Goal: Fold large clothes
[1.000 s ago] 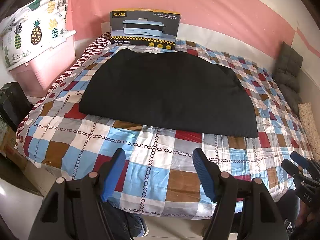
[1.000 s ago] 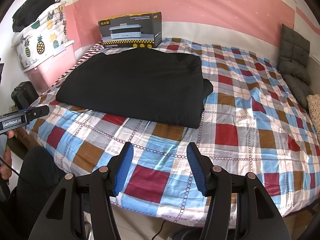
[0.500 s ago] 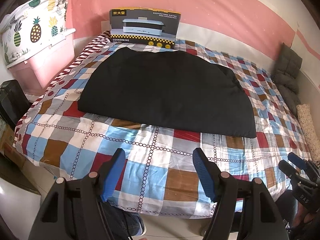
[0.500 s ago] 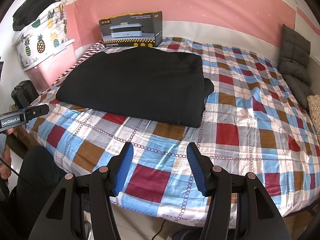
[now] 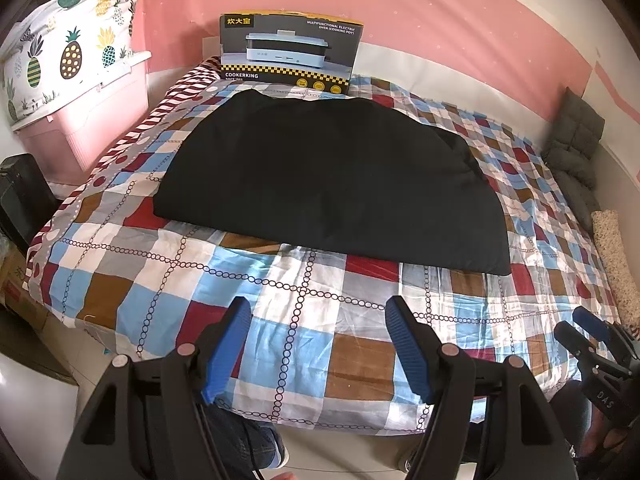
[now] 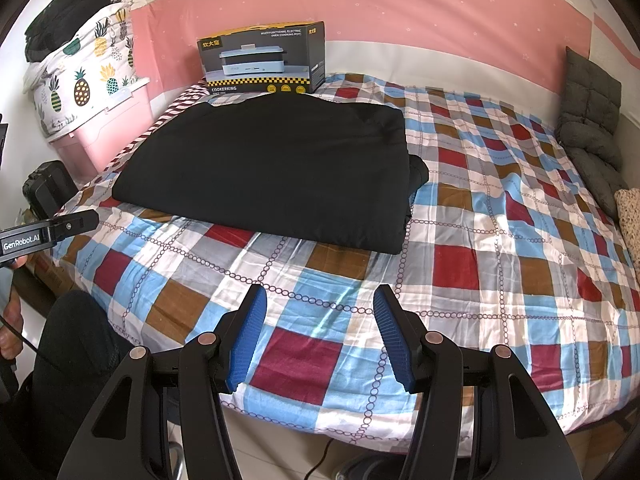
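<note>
A black garment (image 5: pixel 328 180) lies folded into a flat rectangle on the checked bedsheet (image 5: pixel 304 304); it also shows in the right wrist view (image 6: pixel 272 176), with a bulge of fabric at its right edge. My left gripper (image 5: pixel 318 312) is open and empty, held over the bed's near edge, short of the garment. My right gripper (image 6: pixel 320 300) is open and empty, also over the near edge, in front of the garment's right corner. The right gripper shows at the lower right of the left wrist view (image 5: pixel 588 332).
A black cooker box (image 5: pixel 288 52) stands at the bed's far side against the pink wall. A pink storage bin (image 5: pixel 88 120) with a pineapple-print bag (image 5: pixel 60 48) is on the left. Grey cushions (image 6: pixel 592 128) lie at the right. The person's legs are below the bed edge.
Both grippers stay open and almost still; the left view has shifted slightly. The garment has not moved.
</note>
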### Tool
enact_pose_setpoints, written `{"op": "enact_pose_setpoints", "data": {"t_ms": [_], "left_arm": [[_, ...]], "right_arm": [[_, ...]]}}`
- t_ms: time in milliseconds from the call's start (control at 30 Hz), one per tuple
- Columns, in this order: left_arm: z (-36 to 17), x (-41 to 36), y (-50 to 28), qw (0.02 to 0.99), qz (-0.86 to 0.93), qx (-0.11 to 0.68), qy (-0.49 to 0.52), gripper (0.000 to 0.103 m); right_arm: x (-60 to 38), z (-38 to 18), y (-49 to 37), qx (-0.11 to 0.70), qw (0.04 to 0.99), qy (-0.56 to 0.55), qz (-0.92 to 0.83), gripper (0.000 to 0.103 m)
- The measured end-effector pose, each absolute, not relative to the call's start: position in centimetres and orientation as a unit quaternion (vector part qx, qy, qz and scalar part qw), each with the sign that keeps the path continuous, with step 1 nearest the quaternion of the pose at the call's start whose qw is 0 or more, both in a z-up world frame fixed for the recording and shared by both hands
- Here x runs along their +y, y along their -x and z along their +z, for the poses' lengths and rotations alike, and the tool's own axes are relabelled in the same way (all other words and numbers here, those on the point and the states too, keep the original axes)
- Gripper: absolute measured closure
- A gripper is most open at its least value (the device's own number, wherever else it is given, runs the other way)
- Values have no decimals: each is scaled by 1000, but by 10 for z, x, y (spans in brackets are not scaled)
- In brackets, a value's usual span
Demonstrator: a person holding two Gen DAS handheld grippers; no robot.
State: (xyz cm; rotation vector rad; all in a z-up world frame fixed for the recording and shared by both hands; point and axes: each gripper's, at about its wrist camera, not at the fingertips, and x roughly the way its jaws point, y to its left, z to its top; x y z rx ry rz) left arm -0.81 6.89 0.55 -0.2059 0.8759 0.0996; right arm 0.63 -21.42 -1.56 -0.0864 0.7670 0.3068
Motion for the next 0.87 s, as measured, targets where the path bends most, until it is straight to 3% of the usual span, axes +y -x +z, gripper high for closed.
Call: {"op": "enact_pose_setpoints", "data": {"t_ms": [867], "left_arm": [[4,72,5,895,58,432,97,31]], "right_arm": [[-217,-15,-8,372,915,42,152,47]]}}
